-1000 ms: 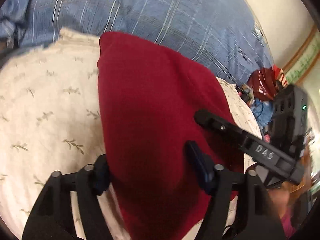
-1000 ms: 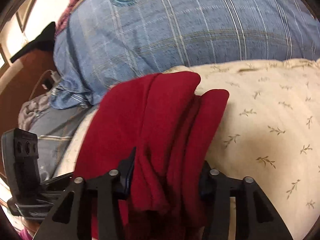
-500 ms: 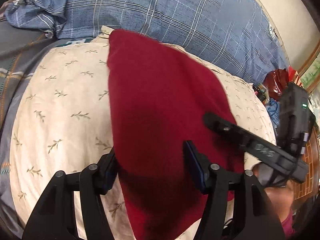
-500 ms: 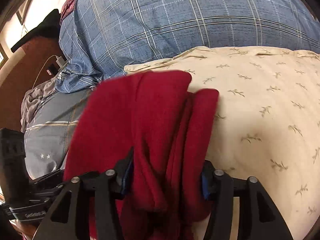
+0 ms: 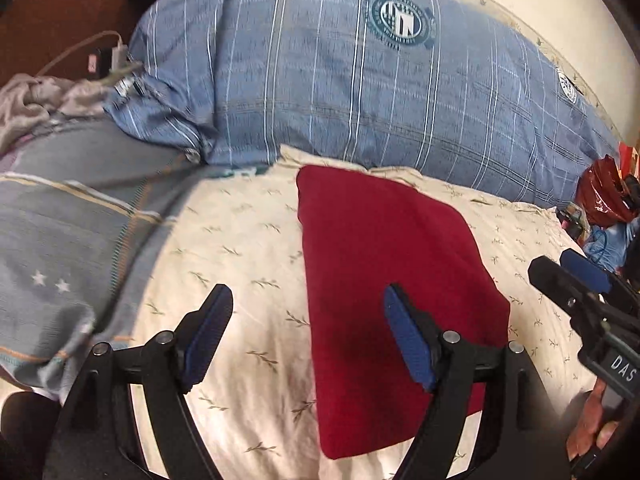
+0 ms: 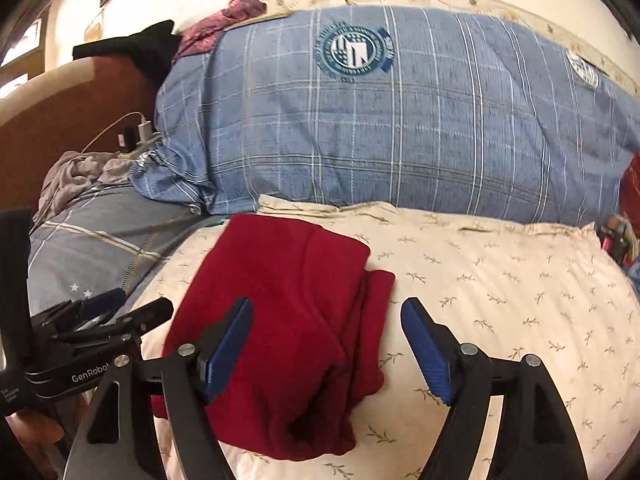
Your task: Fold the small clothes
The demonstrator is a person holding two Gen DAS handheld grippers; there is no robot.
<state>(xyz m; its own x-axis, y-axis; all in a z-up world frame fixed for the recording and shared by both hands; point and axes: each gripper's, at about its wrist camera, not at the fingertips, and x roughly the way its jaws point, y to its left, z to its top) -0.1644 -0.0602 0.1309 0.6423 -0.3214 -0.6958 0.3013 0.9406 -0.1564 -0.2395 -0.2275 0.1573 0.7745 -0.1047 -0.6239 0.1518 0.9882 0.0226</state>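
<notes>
A dark red garment (image 5: pixel 384 296) lies folded in a long rectangle on a cream leaf-print pillow (image 5: pixel 240 264). In the right wrist view the garment (image 6: pixel 288 312) shows stacked layers along its right edge. My left gripper (image 5: pixel 308 336) is open and empty above the garment's left edge. My right gripper (image 6: pixel 326 352) is open and empty above the garment's near end. The right gripper also shows at the right of the left wrist view (image 5: pixel 576 284), and the left gripper at the left of the right wrist view (image 6: pixel 104 312).
A large blue plaid pillow (image 5: pixel 360 92) with a round crest lies behind the cream pillow. A grey striped sheet (image 5: pixel 60 240) with stars covers the left. A charger and cable (image 6: pixel 136 136) lie by the brown headboard. A red bag (image 5: pixel 600 196) sits far right.
Both grippers have opened, let go of the red garment and pulled back and up. The garment now lies flat on the cream pillow.
</notes>
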